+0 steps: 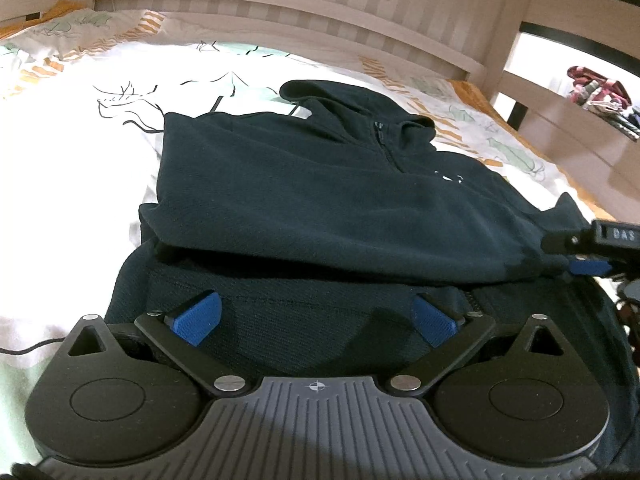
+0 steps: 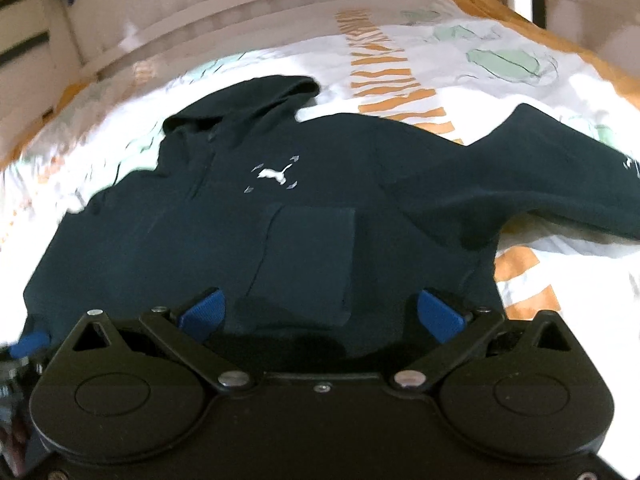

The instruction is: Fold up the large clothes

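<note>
A dark navy hoodie (image 1: 304, 200) lies on the bed, hood toward the headboard. In the left wrist view one sleeve is folded across the body. My left gripper (image 1: 316, 320) is open, blue pads wide apart, just above the hem. The right wrist view shows the hoodie (image 2: 248, 232) with a white logo, a front pocket and one sleeve (image 2: 552, 176) spread out to the right. My right gripper (image 2: 320, 318) is open above the hem near the pocket. It also shows at the right edge of the left wrist view (image 1: 592, 268).
The bed has a white sheet (image 1: 80, 168) with orange and green prints. A wooden slatted headboard (image 1: 304, 12) runs along the far side. A pillow (image 1: 76, 24) lies at far left. A shelf with folded clothes (image 1: 600, 92) stands at the right.
</note>
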The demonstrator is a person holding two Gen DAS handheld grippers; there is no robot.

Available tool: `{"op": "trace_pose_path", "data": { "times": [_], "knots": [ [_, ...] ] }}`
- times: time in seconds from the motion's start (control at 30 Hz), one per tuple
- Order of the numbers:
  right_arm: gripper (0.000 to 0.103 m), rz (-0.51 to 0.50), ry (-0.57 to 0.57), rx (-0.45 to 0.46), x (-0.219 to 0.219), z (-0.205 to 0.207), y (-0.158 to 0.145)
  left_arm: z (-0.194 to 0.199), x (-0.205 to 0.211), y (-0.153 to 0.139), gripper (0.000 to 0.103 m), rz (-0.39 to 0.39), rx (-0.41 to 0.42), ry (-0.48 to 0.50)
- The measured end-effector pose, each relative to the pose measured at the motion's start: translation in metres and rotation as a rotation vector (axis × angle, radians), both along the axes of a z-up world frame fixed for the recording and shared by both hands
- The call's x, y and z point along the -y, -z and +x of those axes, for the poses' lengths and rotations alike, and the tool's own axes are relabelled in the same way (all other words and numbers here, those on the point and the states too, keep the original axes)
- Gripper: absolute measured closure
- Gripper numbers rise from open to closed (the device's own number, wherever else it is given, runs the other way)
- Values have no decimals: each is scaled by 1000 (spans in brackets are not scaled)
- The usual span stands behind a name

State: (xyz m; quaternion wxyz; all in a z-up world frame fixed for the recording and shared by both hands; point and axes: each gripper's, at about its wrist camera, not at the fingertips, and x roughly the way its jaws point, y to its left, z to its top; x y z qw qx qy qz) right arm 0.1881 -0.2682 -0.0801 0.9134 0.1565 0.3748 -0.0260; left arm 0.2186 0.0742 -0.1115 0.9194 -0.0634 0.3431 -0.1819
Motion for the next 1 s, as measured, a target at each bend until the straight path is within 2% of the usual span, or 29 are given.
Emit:
{"op": "trace_pose_path", "data": {
  "times": [0.17,0.23,0.3,0.33,0.4,0.43,0.47,0.6,0.73,0.87,0.93,1.0],
  "knots": [
    [1,78,-31,12,9,11,7,0,0,0,0,2,1,0],
    [11,73,-40,15,8,16,8,-1,0,-1,0,2,4,-1],
    [32,57,-50,18,6,19,6,-2,0,-2,0,7,6,-2],
    [37,49,-54,20,5,20,5,-2,1,-3,0,12,10,-3],
    [56,40,-76,24,2,23,5,-4,3,-5,0,24,16,-7],
    [63,17,-80,26,0,25,4,-5,4,-8,0,30,21,-9],
    [81,-15,-92,32,-3,26,2,-6,5,-12,0,33,32,-8],
    [84,-71,-165,63,-10,37,-7,-5,12,-37,0,28,99,12],
    [85,-88,-239,144,-19,49,-28,18,27,-58,0,75,147,29],
    [89,-95,-209,191,-15,59,-41,50,31,-49,0,99,100,-26],
    [89,-68,-179,162,-4,63,-35,61,28,-36,0,113,57,-73],
    [89,-83,-157,119,3,64,-24,68,22,-22,0,126,13,-102]
  ]
}}
